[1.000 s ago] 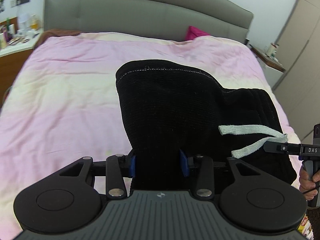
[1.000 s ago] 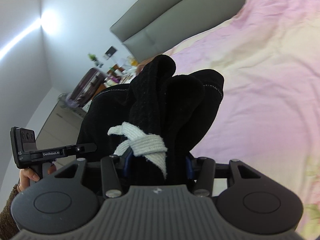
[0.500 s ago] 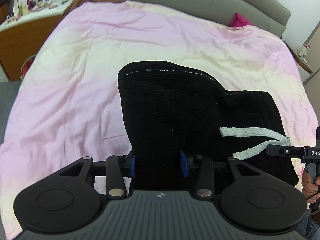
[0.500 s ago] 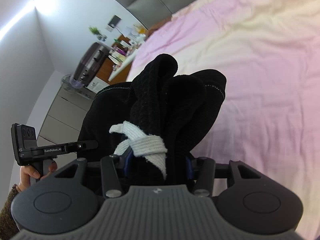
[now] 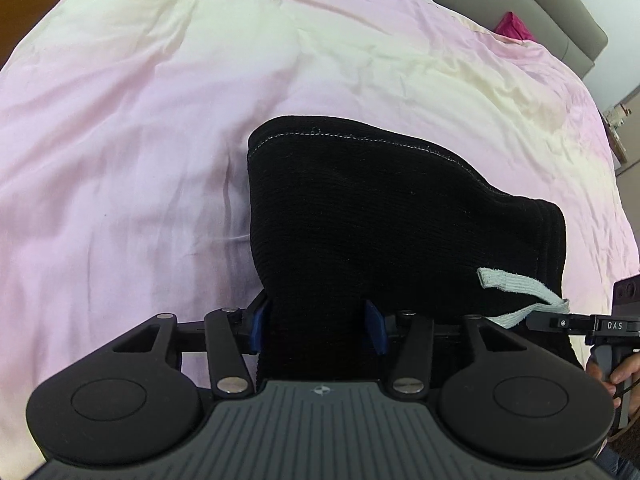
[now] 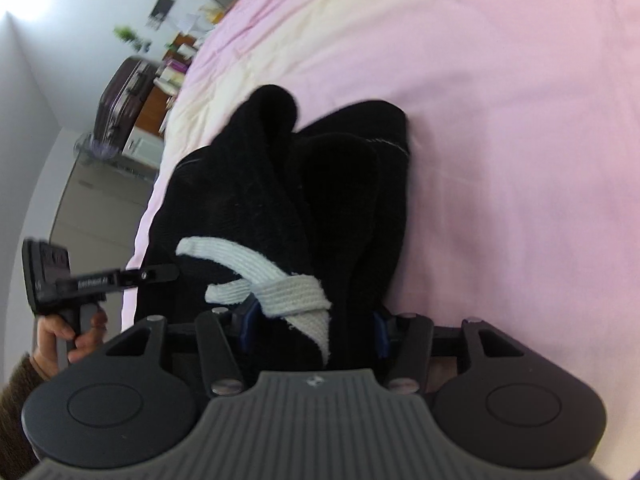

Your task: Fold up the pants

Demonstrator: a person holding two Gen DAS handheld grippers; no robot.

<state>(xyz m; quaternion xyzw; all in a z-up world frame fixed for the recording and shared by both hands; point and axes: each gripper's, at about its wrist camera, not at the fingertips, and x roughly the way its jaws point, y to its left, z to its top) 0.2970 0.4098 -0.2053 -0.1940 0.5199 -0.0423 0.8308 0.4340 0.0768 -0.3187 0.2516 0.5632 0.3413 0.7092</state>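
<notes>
The black knit pants (image 5: 380, 216) hang folded between both grippers over the pink bed (image 5: 160, 120). My left gripper (image 5: 316, 326) is shut on one edge of the pants, its blue pads pressed into the cloth. My right gripper (image 6: 310, 330) is shut on the bunched waist end of the pants (image 6: 312, 200), where the white drawstring (image 6: 276, 284) hangs. The drawstring also shows in the left wrist view (image 5: 520, 300). The right gripper's body shows at the right edge of the left wrist view (image 5: 600, 326). The left gripper's body shows in the right wrist view (image 6: 80, 280).
The pink and cream bedspread (image 6: 500, 120) spreads under the pants. A grey headboard (image 5: 540, 4) and a magenta pillow (image 5: 514, 28) lie at the far end. A suitcase (image 6: 124, 100) and a cluttered desk (image 6: 180, 60) stand beside the bed.
Both grippers have tilted downward toward the bed with the pants still held. The pants hang lower, closer to the bedspread. The headboard has slid out of the top of both views.
</notes>
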